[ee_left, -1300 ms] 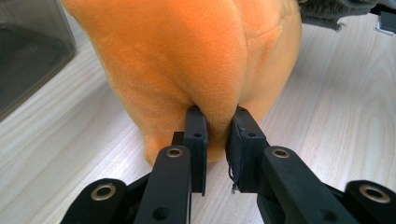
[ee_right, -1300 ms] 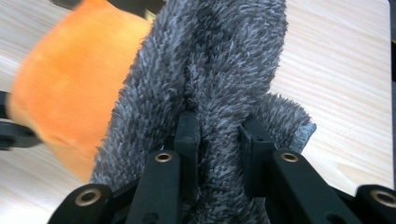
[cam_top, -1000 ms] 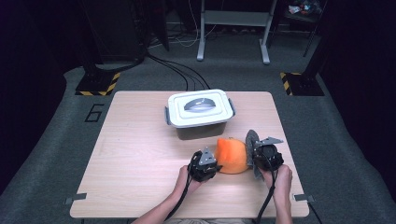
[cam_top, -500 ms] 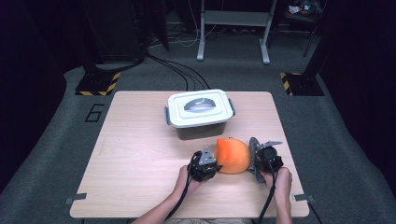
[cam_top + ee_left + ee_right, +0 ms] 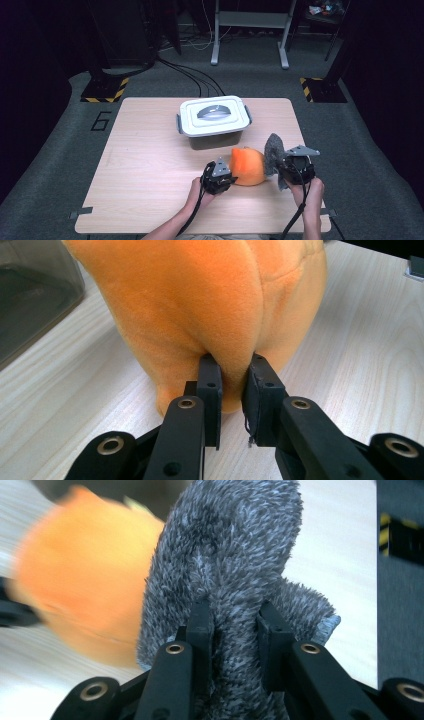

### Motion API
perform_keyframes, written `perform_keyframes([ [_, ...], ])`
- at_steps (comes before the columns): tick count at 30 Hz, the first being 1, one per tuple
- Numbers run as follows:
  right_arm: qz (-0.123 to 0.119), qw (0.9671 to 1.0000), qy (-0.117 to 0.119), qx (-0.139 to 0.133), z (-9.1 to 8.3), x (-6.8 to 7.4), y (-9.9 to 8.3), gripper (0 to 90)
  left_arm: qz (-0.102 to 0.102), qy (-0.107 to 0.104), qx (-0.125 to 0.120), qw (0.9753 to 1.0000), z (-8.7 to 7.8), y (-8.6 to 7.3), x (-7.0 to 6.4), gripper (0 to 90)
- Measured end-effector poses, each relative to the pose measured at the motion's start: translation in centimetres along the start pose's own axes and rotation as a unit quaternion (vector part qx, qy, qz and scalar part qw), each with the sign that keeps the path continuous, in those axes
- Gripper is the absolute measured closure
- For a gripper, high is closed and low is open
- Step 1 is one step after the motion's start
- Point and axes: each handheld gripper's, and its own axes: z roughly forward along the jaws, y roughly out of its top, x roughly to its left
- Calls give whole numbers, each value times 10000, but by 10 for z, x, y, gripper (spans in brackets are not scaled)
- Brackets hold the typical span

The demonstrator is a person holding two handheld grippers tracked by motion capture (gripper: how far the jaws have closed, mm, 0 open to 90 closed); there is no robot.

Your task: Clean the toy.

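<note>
An orange plush toy (image 5: 247, 165) rests on the wooden table (image 5: 150, 165) near its front, right of centre. My left gripper (image 5: 220, 176) is at the toy's left side, and in the left gripper view its jaws pinch a fold of the orange plush (image 5: 200, 305), with the gripper (image 5: 232, 372) shut on it. A grey fuzzy cloth (image 5: 273, 148) stands up against the toy's right side. My right gripper (image 5: 285, 167) holds it: in the right gripper view the jaws clamp the grey fuzzy cloth (image 5: 225, 555) at the gripper (image 5: 232, 617), with the orange toy (image 5: 85, 585) blurred behind.
A white-lidded plastic box (image 5: 214, 120) with grey side clips stands at the back centre of the table, just behind the toy. The table's left half is bare wood. Dark floor, cables and stand legs surround the table.
The right gripper with the grey cloth has shifted slightly right and lifted, so the cloth now stands more upright beside the toy. The left gripper stays put on the toy.
</note>
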Motion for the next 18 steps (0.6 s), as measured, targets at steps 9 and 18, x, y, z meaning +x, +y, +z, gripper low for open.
perform_keyframes([
  [9,-453,9980,317,304,13,37,10,720,6,-26,6,10000,-1,0,2,761],
  [18,-359,9986,245,298,28,33,8,721,7,188,-27,9998,-1,-3,4,520],
])
